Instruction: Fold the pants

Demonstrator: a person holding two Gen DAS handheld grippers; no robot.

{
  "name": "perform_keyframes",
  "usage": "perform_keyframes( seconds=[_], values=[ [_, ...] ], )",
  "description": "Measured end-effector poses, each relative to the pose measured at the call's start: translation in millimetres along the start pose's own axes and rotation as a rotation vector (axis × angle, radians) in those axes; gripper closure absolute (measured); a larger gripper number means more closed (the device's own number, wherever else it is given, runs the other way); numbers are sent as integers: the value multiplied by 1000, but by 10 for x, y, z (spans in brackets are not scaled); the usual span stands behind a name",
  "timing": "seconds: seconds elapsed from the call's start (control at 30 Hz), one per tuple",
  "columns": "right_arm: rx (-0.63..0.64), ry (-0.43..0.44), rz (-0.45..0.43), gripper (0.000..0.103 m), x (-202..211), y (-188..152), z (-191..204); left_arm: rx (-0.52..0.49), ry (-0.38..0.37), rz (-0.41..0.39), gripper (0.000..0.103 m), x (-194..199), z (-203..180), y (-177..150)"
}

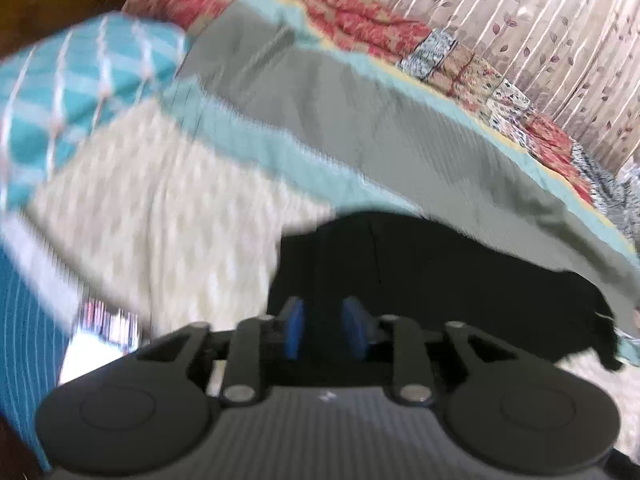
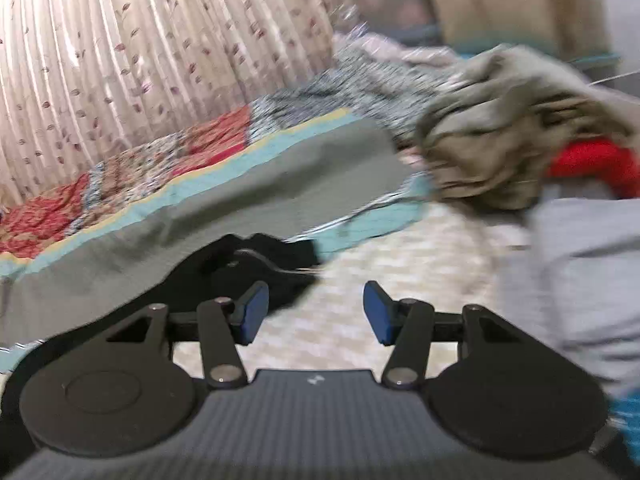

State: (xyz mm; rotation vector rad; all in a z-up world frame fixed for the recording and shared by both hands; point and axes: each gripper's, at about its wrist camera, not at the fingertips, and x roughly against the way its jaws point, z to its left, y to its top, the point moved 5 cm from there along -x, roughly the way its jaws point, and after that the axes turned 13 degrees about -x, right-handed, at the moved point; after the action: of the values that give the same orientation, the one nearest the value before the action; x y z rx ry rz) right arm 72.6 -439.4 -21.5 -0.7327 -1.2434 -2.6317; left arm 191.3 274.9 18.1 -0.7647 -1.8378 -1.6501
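The black pants lie on the cream bed sheet, partly under the edge of a grey blanket. My left gripper sits right at the pants, its blue pads close together with black cloth between them. In the right wrist view the pants show as a dark bunch ahead and to the left. My right gripper is open and empty above the cream sheet, just right of the pants. Both views are blurred.
A teal checked pillow lies at the left. A red patchwork quilt and a leaf-print curtain run along the back. A heap of olive and red clothes and a grey cloth lie at the right.
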Motion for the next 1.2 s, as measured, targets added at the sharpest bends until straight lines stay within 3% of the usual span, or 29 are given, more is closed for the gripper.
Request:
perform_keyframes(
  seconds=[0.07, 0.13, 0.23, 0.33, 0.5, 0.53, 0.57, 0.63, 0.67, 0.7, 0.73, 0.83, 1.0, 1.2],
  values=[
    [-10, 14, 27, 47, -241, 64, 103, -72, 30, -23, 57, -247, -39, 297],
    [-7, 1, 50, 47, -599, 187, 215, -165, 72, -42, 51, -566, -105, 554],
    [-47, -42, 88, 47, -932, 314, 329, -234, 57, -50, 37, -1040, -213, 753],
    [-131, -89, 116, 47, -1282, 460, 272, -272, 27, -26, 28, -1462, -349, 779],
    [-176, -167, 154, 47, -1788, 444, 156, -404, -12, -12, 24, -1870, -747, 635],
    [-171, -185, 163, 47, -1880, 400, 142, -448, -9, 2, 30, -1950, -845, 587],
    [-167, -197, 174, 47, -1952, 348, 129, -481, -1, 20, 44, -2028, -907, 555],
    [-166, -214, 211, 47, -2100, 210, 110, -532, 30, 60, 58, -2179, -996, 481],
    [-157, -207, 226, 49, -2135, 129, 134, -547, 47, 45, 75, -2193, -1025, 475],
    [-112, -200, 219, 66, -2128, 77, 206, -563, 51, 35, 84, -2195, -1060, 488],
    [-53, -194, 232, 78, -2132, 33, 291, -573, 66, 36, 91, -2183, -1078, 504],
    [24, -199, 197, 85, -2002, 83, 444, -572, 90, -8, 94, -2007, -1075, 612],
    [-124, -149, -33, 89, -1356, 695, 360, -500, 62, -180, 95, -1326, -996, 869],
    [-215, -35, -156, 89, -292, 974, 176, -448, 10, -349, 95, -300, -873, 662]
  ],
)
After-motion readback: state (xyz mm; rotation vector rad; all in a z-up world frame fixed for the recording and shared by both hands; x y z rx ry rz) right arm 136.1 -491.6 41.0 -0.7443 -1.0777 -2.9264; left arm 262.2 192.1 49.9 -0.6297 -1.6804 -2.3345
